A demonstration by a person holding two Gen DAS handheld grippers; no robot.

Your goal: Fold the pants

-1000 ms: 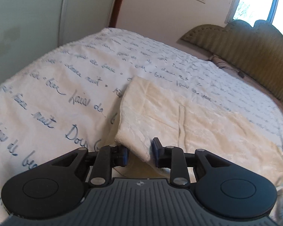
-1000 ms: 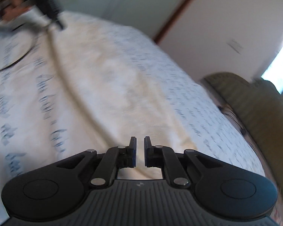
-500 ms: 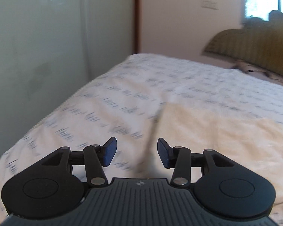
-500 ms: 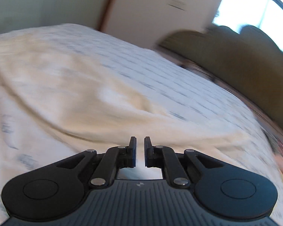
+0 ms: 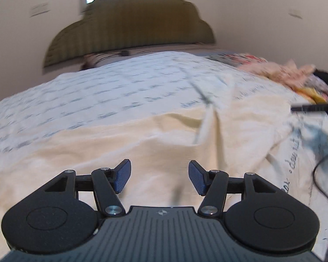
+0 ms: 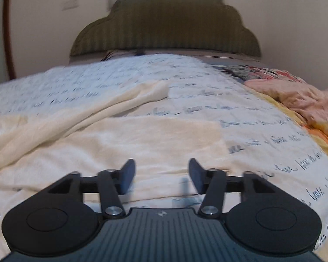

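both grippers gaping over pants (image 6: 124, 144)

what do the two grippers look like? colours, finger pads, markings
Both look identical. The left gripper has a matte black body with two round housings, each with a recessed disc, a dark grey ribbed centre plate bearing a small pale emblem, black linkage arms with silver pivot screws, and blue textured pads. The right gripper has the same build; its pads look darker, blurred.

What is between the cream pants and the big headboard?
In the right wrist view, only the bedspread with blue writing lies between the pants and the headboard, plus a blurry dark strip right under the headboard.
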